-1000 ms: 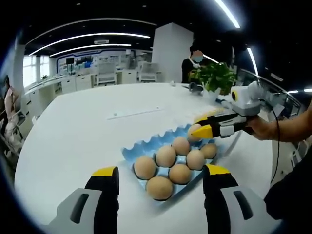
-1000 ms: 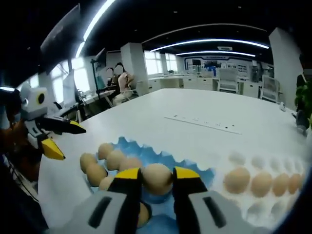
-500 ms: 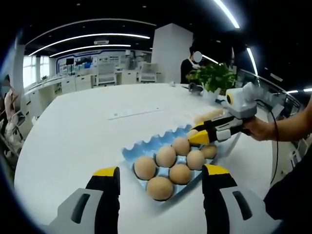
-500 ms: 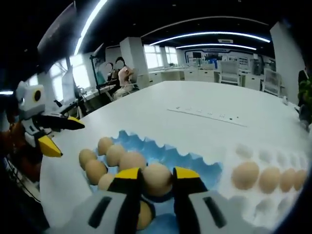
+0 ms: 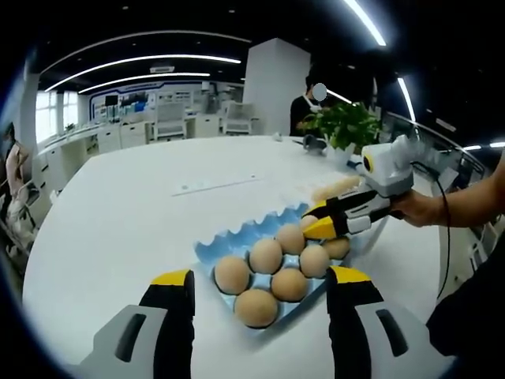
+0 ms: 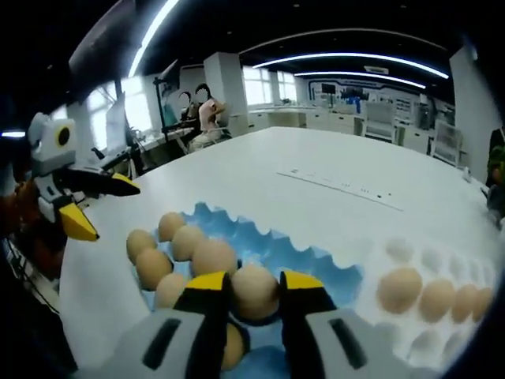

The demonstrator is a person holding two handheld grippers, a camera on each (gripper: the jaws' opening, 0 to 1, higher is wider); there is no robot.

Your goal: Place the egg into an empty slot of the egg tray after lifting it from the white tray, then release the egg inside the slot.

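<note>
Pinching egg (image 6: 254, 290) between right gripper (image 6: 252, 294) jaws, low over blue egg tray (image 6: 312, 257); left gripper (image 5: 259, 288) spread, apart.

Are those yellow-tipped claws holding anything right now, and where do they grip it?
Yes: the right gripper pinches an egg by its two sides, over the blue egg tray. The left gripper is open and holds nothing.

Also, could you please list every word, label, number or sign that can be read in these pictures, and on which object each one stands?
No text can be read.
Blue wall panel at the far end of the room: any lettering too small and blurred.
Eggs, blue egg tray, white tray, both grippers: no markings visible.
</note>
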